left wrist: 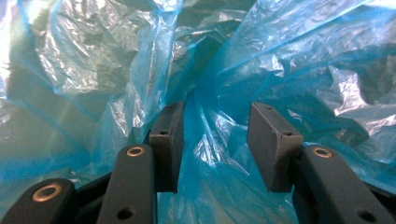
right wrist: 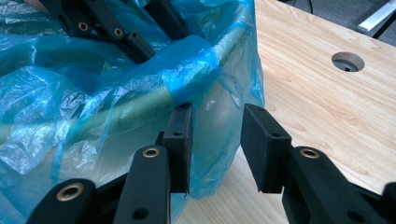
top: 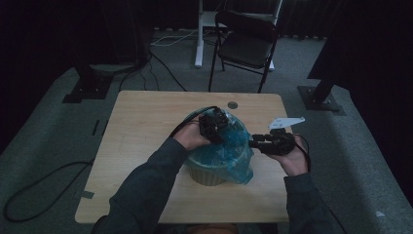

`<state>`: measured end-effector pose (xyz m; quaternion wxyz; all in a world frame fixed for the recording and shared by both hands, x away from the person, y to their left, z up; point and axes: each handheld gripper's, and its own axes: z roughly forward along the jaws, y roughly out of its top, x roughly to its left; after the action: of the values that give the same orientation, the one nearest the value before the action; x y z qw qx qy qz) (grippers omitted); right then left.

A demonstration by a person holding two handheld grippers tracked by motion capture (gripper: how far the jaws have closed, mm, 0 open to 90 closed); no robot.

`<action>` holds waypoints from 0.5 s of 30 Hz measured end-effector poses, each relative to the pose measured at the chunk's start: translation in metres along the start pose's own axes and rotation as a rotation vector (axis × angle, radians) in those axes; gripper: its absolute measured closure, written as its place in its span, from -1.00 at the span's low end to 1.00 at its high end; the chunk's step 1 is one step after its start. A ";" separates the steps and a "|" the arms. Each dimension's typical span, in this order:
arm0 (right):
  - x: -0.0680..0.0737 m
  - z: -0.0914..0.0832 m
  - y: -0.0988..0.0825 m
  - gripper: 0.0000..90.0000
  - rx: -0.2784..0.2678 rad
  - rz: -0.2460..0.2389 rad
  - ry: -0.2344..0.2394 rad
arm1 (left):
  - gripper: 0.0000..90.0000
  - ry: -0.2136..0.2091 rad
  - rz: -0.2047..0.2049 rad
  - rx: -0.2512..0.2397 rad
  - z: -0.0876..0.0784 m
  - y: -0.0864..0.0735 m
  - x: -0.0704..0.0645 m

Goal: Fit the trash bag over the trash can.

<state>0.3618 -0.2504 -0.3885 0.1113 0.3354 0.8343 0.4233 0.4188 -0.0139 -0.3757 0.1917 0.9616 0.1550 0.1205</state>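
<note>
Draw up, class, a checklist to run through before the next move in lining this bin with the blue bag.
1. Left gripper inside the blue plastic bag, film between open jaws: ok.
2. Right gripper at the bag's outer skirt, jaws open, no grip: not ok.
3. Bag folded over the bin rim: ok on the near side.
4. Far rim covered: cannot tell.
5. Bin upright on the wooden table: ok.
</note>
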 end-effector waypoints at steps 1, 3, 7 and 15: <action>0.000 0.000 0.000 0.41 0.000 0.000 0.000 | 0.25 0.000 0.000 0.000 0.000 0.000 0.000; 0.000 0.000 0.000 0.41 0.000 -0.002 0.000 | 0.25 0.005 0.002 0.011 0.001 0.000 -0.001; 0.000 0.000 0.000 0.41 0.001 0.000 0.000 | 0.25 0.009 0.009 0.025 0.003 0.001 -0.002; 0.000 0.000 0.000 0.41 -0.001 -0.002 0.000 | 0.24 0.016 0.019 0.045 0.006 0.001 -0.003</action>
<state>0.3617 -0.2505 -0.3885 0.1117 0.3346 0.8344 0.4235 0.4180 -0.0181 -0.3808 0.1678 0.9661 0.1499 0.1267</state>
